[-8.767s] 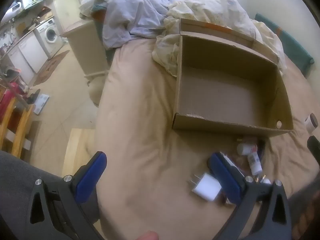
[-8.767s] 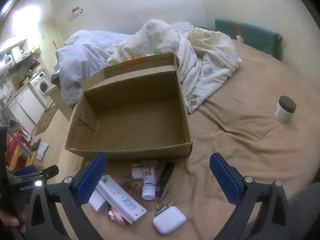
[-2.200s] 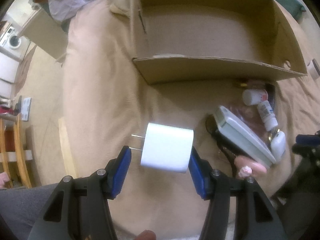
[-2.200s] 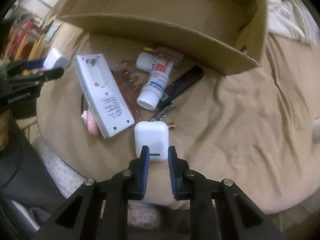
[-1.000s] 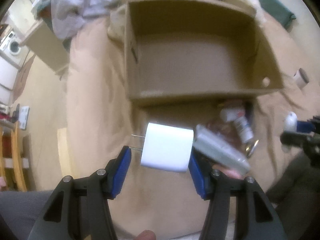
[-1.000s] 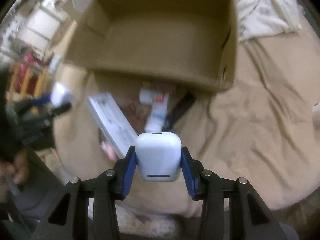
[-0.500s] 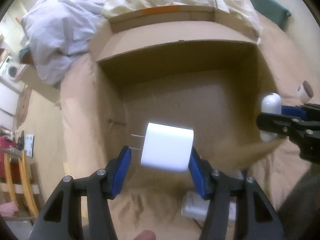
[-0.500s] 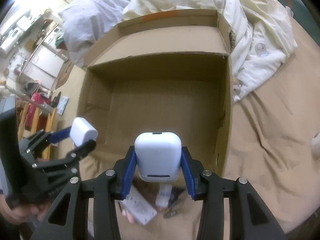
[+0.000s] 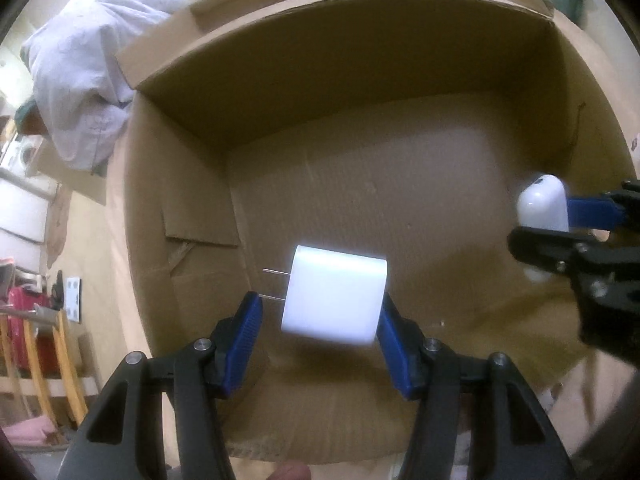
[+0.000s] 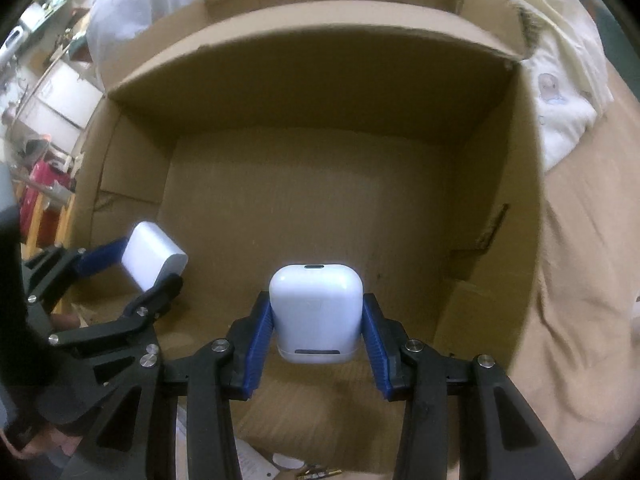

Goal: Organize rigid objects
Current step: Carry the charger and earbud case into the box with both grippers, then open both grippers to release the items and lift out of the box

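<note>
Rumpled bedding point(image 10: 560, 92) and a tan bed sheet point(image 10: 580, 280) surround an open cardboard box point(image 10: 320, 92) as two handheld grippers reach over its near wall, each carrying a small white item. At left, the left gripper point(image 9: 320, 322) is closed to the width of a white wall charger point(image 9: 334, 294), its blue pads pressing the charger's sides, its two metal prongs pointing left just above the left pad; the charger hangs above the bare box floor, toward the left wall. At right, the right gripper point(image 10: 318, 330) is clamped on a white earbud case point(image 10: 316, 312), narrowed to the case's width and holding it above the middle of the floor. Both items appear ready for release, and the box holds nothing else that can be seen. The likely trouble: the smooth, rounded case could slip from the pads early or bounce on the stiff cardboard, and the charger, gripped near its back edge, could tip prongs-first as the fingers part. With the two tools working close together, one opening wide could knock the other. More objects lie partly visible just outside the near wall
</note>
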